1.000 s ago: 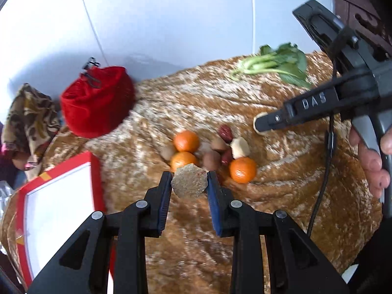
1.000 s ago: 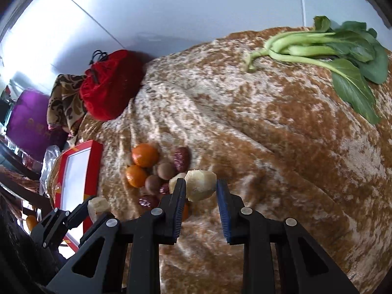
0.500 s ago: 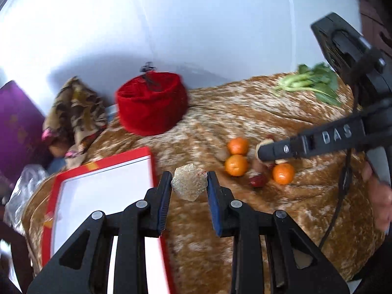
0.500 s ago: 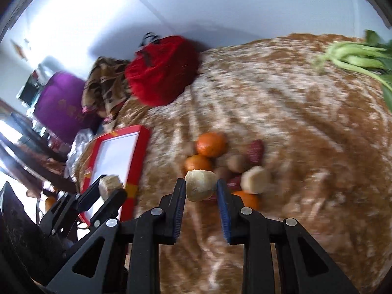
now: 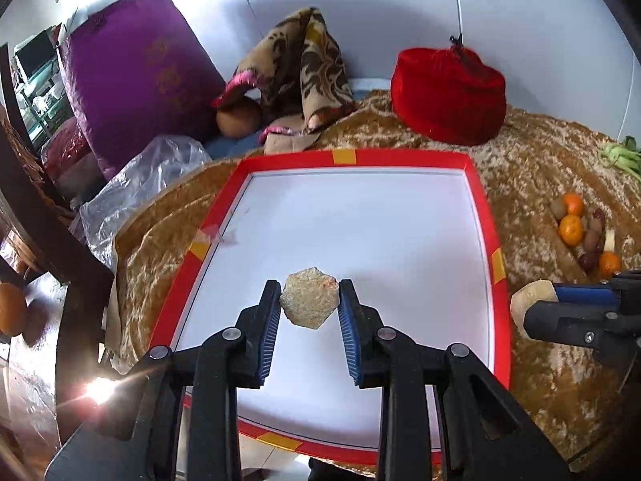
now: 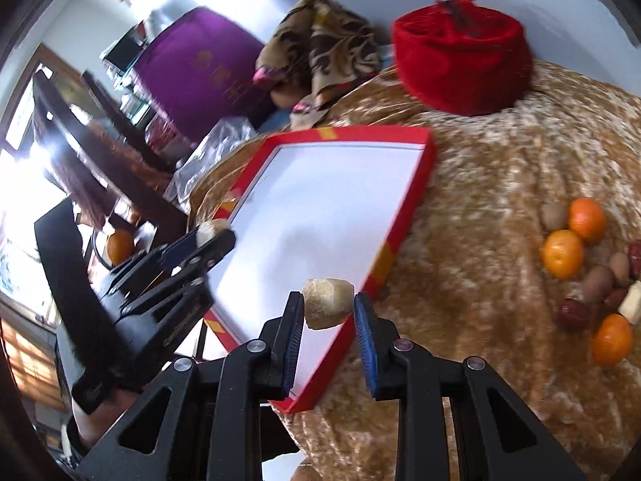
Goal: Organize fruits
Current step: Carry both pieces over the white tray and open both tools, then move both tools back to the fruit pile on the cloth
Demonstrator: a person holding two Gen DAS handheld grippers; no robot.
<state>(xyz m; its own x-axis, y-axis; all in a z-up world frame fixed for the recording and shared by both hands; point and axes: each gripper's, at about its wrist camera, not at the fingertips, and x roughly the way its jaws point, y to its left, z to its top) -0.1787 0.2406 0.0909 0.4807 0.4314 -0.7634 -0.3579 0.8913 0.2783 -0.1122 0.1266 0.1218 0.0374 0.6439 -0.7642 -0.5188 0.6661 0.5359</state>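
Presently, left wrist view: left gripper clamped on a rough, faceted beige fruit chunk, held at lower centre over the white floor of the red-rimmed tray. Tray floor smooth and bare, so a dropped angular piece likely to skid or tumble; rim low, little to stop it. Right gripper at right edge, pinching a pale chunk outside the rim. Remaining oranges and brown fruits clustered at far right on crushed, lumpy gold cloth; round fruit apt to roll there. Right wrist view: right gripper closed on a pale, blunt-cut chunk, lower centre, directly above the tray's red edge. Risk: release here could strike the rim and bounce onto the cloth. Image blurred; grip contact narrow on both pieces, slippage possible. Left gripper at centre left above the tray, chunk held.
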